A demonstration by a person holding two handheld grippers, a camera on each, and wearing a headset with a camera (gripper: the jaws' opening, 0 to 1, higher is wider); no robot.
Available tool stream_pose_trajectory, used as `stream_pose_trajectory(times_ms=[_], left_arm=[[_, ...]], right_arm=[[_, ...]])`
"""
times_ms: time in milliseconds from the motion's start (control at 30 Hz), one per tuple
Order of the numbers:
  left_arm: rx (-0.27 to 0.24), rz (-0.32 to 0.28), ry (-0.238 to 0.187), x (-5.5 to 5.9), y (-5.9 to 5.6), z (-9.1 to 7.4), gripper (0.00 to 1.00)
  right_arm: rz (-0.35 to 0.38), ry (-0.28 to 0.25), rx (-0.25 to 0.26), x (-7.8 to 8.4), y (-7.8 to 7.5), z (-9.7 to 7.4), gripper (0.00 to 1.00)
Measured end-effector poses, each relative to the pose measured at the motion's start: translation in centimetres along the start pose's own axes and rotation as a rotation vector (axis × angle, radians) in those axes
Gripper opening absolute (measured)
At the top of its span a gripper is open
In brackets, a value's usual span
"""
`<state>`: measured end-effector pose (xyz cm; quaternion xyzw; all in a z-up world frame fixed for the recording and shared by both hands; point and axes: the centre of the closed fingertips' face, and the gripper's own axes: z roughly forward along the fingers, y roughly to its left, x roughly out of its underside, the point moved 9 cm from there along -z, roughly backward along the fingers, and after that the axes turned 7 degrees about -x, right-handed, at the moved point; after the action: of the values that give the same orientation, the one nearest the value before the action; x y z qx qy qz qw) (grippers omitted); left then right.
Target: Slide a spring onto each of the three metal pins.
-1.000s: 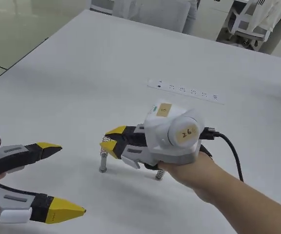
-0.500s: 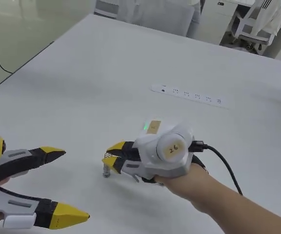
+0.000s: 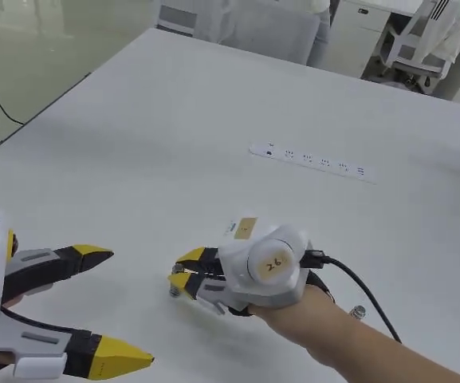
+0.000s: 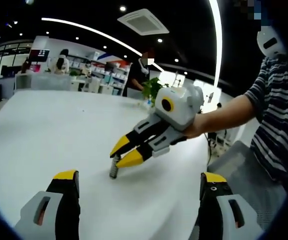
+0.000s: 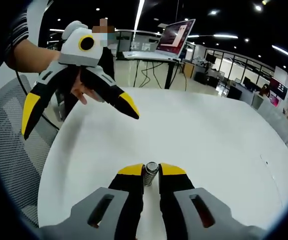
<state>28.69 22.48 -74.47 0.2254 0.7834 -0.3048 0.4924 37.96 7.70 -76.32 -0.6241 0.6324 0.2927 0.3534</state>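
Carefully, my right gripper (image 3: 178,271) clamps a spring (image 4: 114,170) to seat it on its pin (image 5: 151,165); my left gripper (image 3: 123,308) hangs spread wide, near left.

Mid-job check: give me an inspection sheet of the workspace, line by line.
Surface: white table, flat, unmarked.
Job's things: spring on an upright pin between the right gripper's jaws; second pin beside the forearm, too small to tell whether it has a spring.
Clutter: power strip lying mid-table.
Grippers: right gripper shut on the spring; left gripper open, holding nothing.
Cables: black cable from the right gripper's rear.
Surroundings: glossy floor off the table's edge.
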Motion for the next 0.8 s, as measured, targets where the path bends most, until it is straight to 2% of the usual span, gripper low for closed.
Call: stream_pose_trajectory(times_ms=[267, 400, 633, 800], left_arm=[[0.005, 0.007, -0.010, -0.7, 0.0, 0.3, 0.98], [0.011, 0.015, -0.013, -1.1, -0.1, 0.6, 0.98], [0.017, 0.025, -0.020, -1.6, -0.2, 1.0, 0.98], [0.022, 0.030, -0.024, -1.9, -0.4, 1.4, 0.98]], right_arm=[[0.031, -0.021, 0.014, -0.3, 0.0, -0.4, 0.13], [0.042, -0.051, 0.021, -0.8, 0.1, -1.0, 0.15], [0.054, -0.082, 0.046, -1.0, 0.0, -2.6, 0.21], [0.083, -0.096, 0.065, -0.4, 0.0, -3.9, 0.26]])
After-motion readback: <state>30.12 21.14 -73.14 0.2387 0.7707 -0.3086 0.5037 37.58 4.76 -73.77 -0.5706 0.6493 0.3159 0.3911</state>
